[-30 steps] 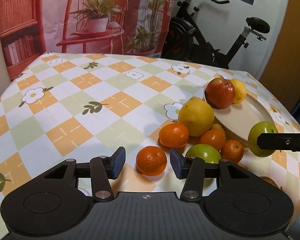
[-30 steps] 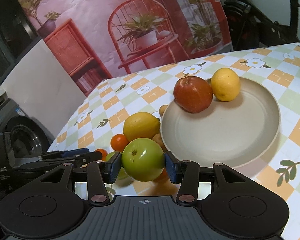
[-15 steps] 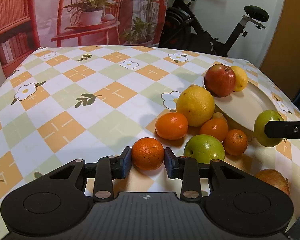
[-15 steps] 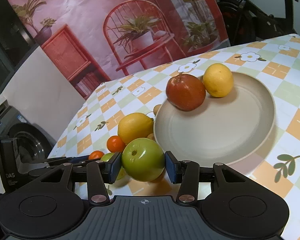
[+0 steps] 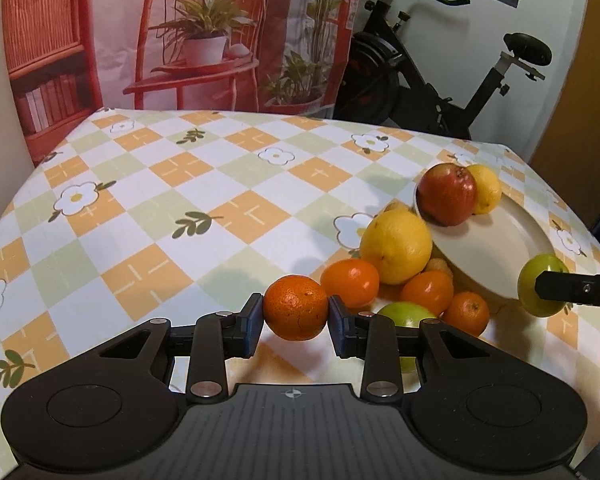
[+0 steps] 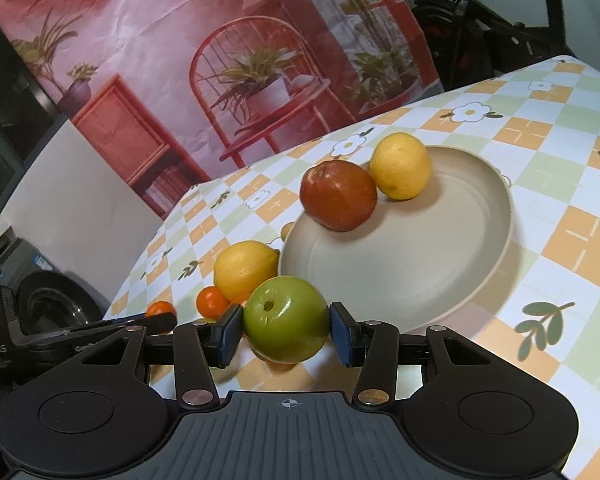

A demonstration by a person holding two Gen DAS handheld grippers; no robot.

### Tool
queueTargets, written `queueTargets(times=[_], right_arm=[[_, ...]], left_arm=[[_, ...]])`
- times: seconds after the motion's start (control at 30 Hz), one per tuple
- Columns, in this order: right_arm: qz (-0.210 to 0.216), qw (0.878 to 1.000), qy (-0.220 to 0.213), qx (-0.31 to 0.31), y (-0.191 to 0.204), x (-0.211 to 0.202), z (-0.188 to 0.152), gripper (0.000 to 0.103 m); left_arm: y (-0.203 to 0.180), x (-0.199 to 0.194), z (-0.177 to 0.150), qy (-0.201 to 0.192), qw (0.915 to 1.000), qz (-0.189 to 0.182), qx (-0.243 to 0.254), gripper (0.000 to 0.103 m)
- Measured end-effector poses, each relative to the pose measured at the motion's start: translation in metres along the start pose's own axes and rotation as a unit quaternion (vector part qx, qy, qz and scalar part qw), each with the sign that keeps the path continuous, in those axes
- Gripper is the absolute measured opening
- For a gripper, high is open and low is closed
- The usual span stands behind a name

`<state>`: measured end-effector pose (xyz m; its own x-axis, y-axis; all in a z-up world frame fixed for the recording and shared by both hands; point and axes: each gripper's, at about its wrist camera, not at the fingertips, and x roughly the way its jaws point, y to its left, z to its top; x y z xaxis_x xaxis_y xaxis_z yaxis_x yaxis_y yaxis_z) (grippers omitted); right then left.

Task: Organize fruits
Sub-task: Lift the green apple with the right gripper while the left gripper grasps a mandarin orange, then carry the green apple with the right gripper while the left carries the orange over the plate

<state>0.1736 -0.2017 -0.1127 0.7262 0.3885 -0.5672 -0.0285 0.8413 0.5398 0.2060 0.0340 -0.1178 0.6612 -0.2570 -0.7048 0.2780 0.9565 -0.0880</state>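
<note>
My left gripper (image 5: 296,316) is shut on a small mandarin (image 5: 295,307), held just above the checked tablecloth. My right gripper (image 6: 286,330) is shut on a green apple (image 6: 286,324) near the front rim of the beige plate (image 6: 440,256); the same apple (image 5: 540,290) shows at the right edge of the left wrist view. On the plate lie a red apple (image 6: 338,196) and a small lemon (image 6: 400,171). Beside the plate sit a large lemon (image 5: 396,249), three more mandarins (image 5: 350,283) and another green apple (image 5: 406,315).
The flowered checked tablecloth (image 5: 180,200) spreads left and back of the fruit pile. Behind the table hang a printed backdrop (image 5: 204,32) and an exercise bike (image 5: 452,80). A washing machine (image 6: 40,300) stands beyond the table's left edge in the right wrist view.
My left gripper closed on the mandarin and lifted it off the cloth. The right gripper carried the green apple a little toward the plate's rim.
</note>
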Motion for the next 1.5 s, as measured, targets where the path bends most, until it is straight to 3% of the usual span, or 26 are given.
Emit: queueTargets(times=[0.37, 0.87, 1.27, 1.5], right_arm=[[-0.014, 0.999, -0.029, -0.002, -0.024, -0.008, 0.004, 0.043], [-0.026, 0.997, -0.062, -0.044, -0.066, -0.004, 0.041, 0.043], [-0.055, 0.985, -0.071, -0.145, -0.084, 0.026, 0.076, 0.043], [-0.068, 0.986, -0.063, -0.140, -0.094, 0.038, 0.073, 0.043]], left_arm=[[-0.035, -0.006, 0.020, -0.020, 0.9994, -0.010, 0.028, 0.036], [-0.114, 0.028, 0.045, -0.018, 0.9900, -0.048, 0.132, 0.036], [-0.142, 0.069, 0.050, 0.023, 0.9839, -0.044, 0.172, 0.036], [-0.144, 0.080, 0.051, 0.039, 0.9817, -0.030, 0.184, 0.036]])
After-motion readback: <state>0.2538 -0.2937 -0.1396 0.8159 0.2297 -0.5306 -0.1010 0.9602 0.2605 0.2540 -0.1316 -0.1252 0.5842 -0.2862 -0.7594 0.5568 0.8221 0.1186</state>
